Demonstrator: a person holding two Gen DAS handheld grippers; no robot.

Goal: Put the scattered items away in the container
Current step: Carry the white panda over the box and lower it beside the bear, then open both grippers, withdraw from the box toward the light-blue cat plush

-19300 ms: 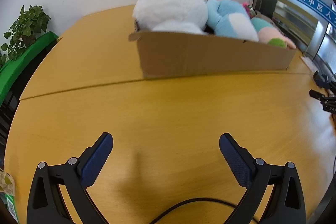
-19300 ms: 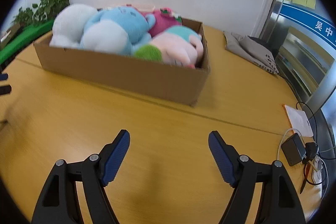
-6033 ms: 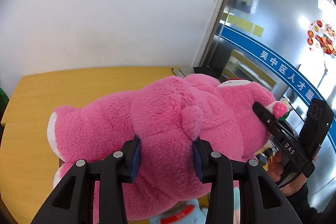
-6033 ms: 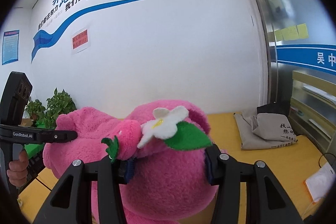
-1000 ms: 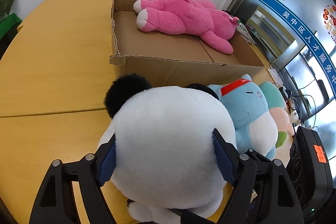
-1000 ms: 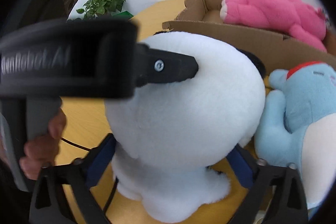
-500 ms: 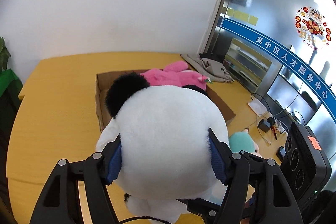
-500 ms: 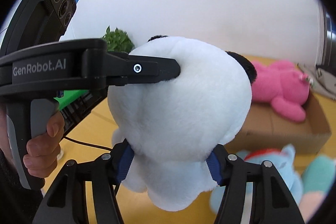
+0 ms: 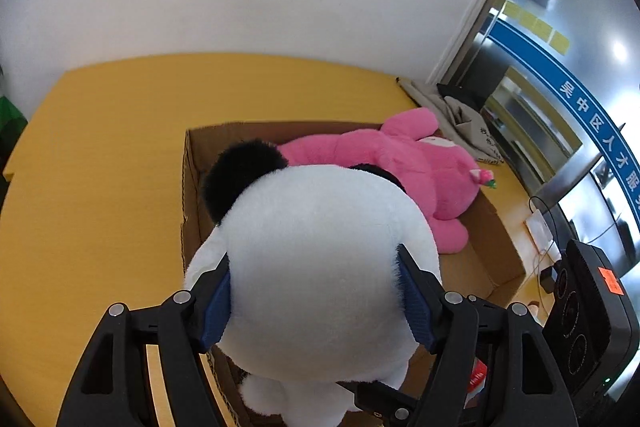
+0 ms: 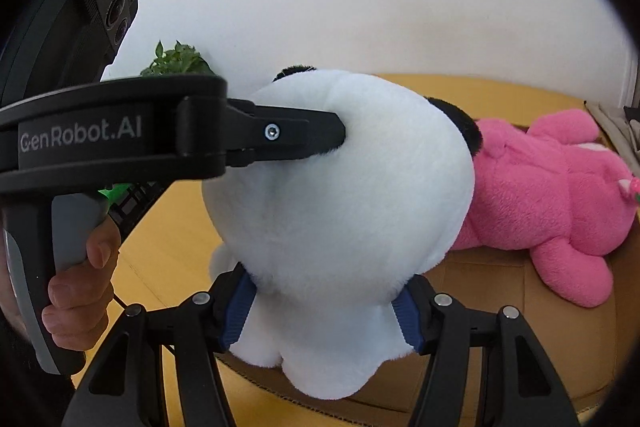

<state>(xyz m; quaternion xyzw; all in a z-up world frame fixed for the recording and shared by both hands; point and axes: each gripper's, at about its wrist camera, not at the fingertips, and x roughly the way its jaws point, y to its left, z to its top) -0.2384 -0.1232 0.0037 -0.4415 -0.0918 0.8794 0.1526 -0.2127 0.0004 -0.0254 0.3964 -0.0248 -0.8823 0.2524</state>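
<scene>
Pink plush perhaps crowds the cardboard box.

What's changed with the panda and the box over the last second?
The panda plush, still clamped by both the left gripper and right gripper, has been lifted off the table and carried over the cardboard box. The pink bear plush still lies inside, unmoved.
</scene>
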